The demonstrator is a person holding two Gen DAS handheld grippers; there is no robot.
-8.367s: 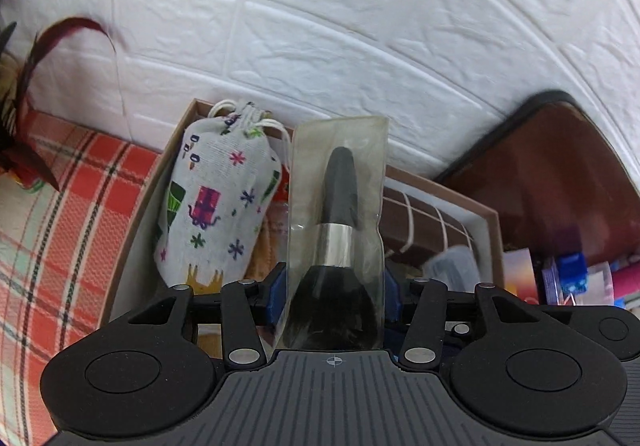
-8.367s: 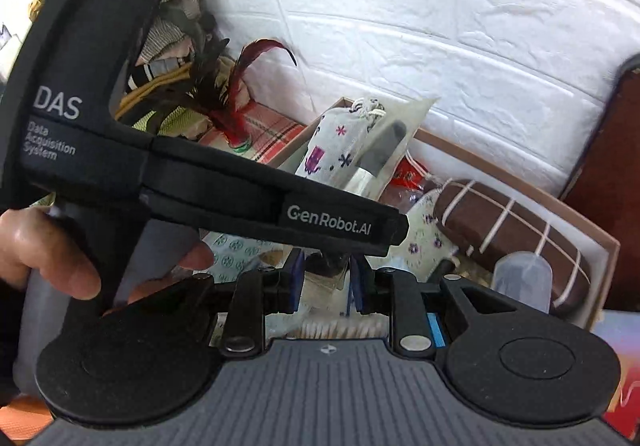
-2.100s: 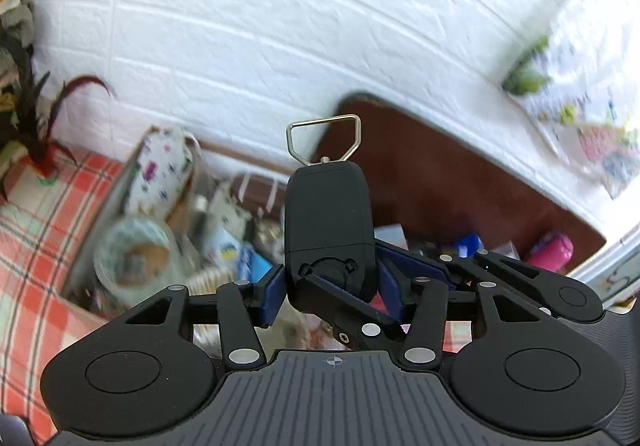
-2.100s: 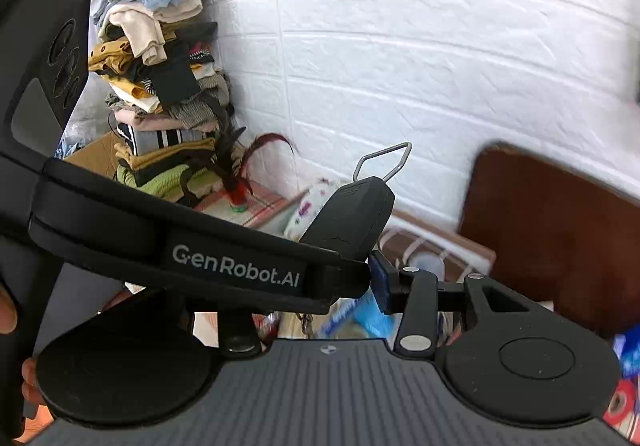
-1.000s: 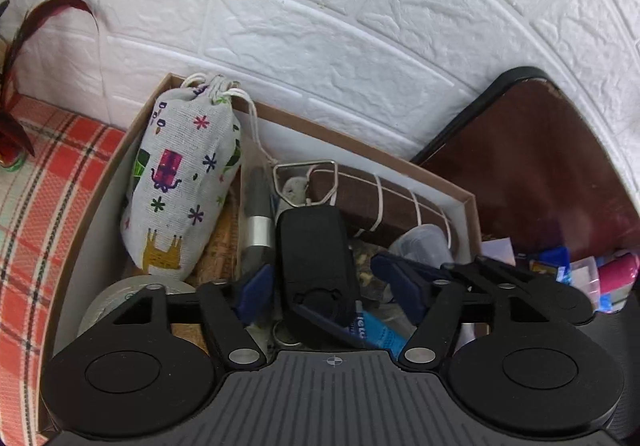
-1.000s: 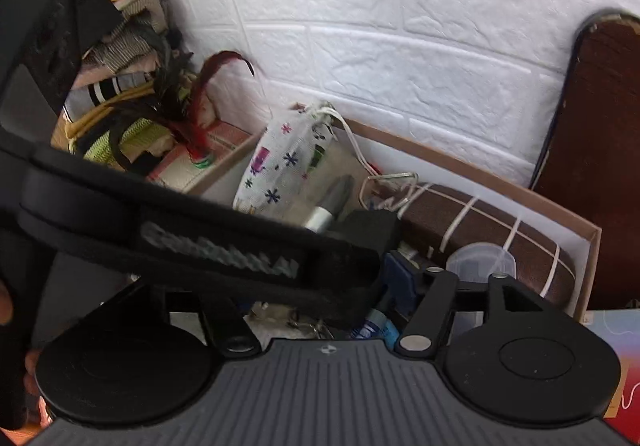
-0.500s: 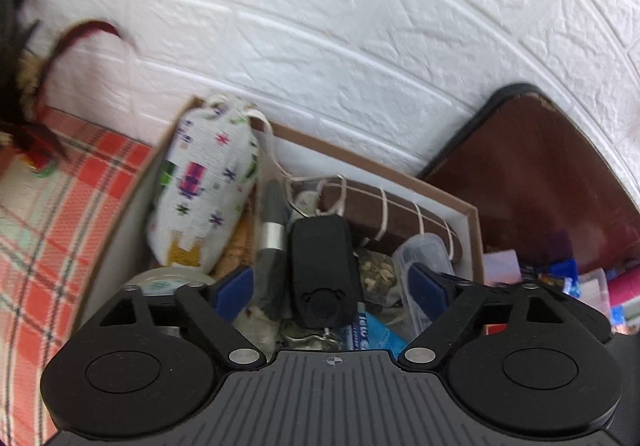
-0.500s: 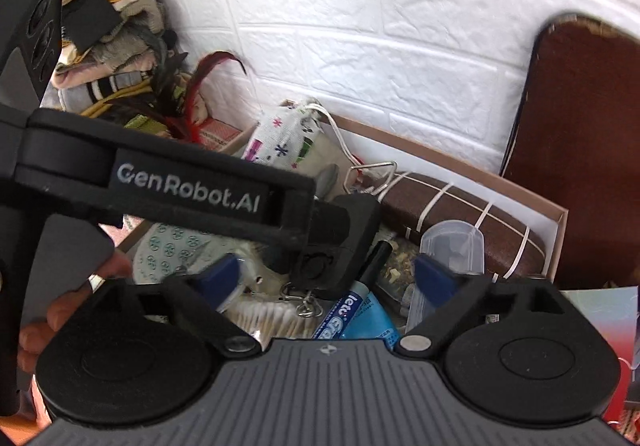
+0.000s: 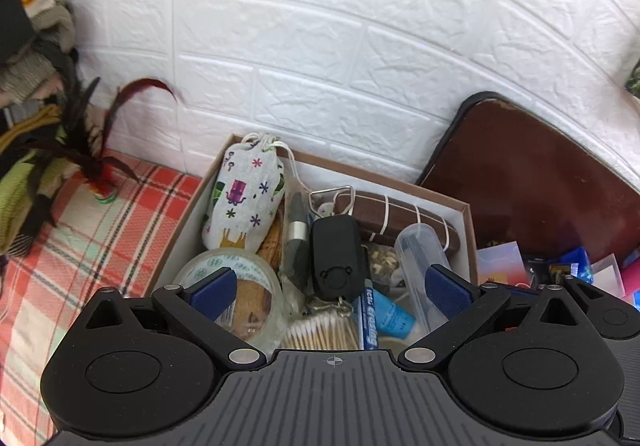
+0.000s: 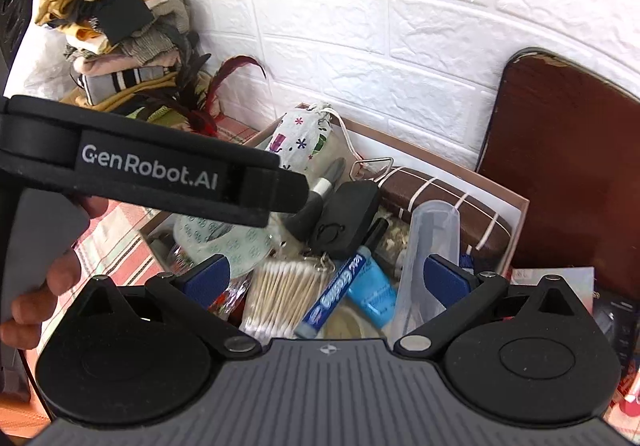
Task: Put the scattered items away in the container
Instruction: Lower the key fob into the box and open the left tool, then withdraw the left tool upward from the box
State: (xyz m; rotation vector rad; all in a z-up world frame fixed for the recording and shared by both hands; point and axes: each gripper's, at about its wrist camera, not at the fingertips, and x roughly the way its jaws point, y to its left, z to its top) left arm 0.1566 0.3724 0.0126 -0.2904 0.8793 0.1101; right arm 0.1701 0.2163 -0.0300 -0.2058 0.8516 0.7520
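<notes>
Black key case [image 9: 335, 261] now lies in box [image 9: 466, 221] middle, freed; left gripper [image 9: 328, 286] and right gripper [image 10: 326, 280] jaws just opened, empty; one pouch [image 9: 244, 201], one tape roll [image 9: 228, 278], perhaps one brush [image 9: 297, 230].

The box [image 9: 466, 224] looks like brown cardboard, white inside. The pouch [image 9: 244, 201] is soft printed cloth. The black case [image 9: 336, 258] is matt with a shiny wire loop. The tube [image 10: 434, 242] is clear plastic. The wall [image 9: 320, 45] is bumpy white.

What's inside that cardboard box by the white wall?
The cardboard box holds a printed drawstring pouch, black key fob, brown striped case, tape roll, cotton swabs. Its bottom is covered.
</notes>
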